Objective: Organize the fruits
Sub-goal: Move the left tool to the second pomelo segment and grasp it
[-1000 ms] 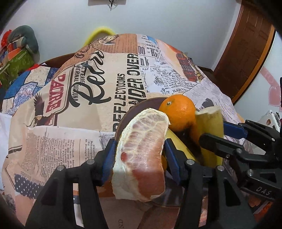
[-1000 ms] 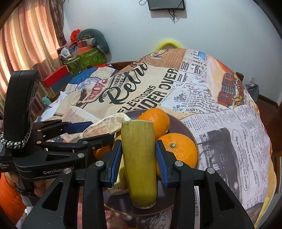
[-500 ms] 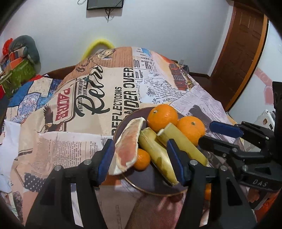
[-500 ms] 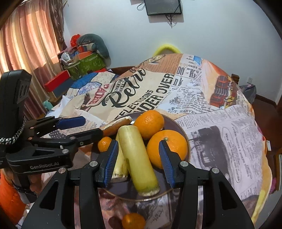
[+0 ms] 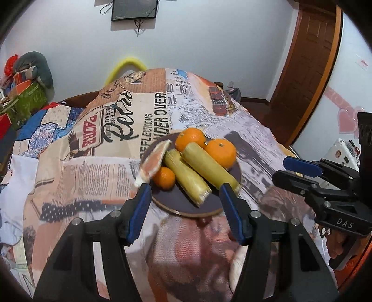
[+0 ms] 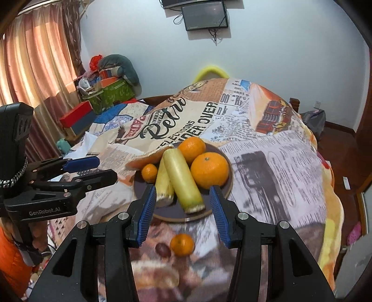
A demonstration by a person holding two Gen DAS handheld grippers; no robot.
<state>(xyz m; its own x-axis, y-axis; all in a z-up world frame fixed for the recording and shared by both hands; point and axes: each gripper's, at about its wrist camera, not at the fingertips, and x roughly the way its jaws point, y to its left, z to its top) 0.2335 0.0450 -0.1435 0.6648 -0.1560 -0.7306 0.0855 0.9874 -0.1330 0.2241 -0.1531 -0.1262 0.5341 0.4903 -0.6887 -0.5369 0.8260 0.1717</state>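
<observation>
Fruits [image 5: 186,167] sit on our plate [image 5: 183,204]; left gripper [image 5: 184,202] & right gripper [image 6: 182,202] both released, nothing betw. jaws.

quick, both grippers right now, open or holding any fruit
left gripper: open, holding nothing, fingers have just been opening.
right gripper: open, holding nothing, fingers have just been opening.

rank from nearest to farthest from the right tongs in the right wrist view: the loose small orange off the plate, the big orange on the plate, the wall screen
1. The loose small orange, on the cloth just under and between the right tongs, short of the plate.
2. The big orange, on the plate's right side, ahead of the tongs.
3. The wall screen, high on the far wall.
</observation>
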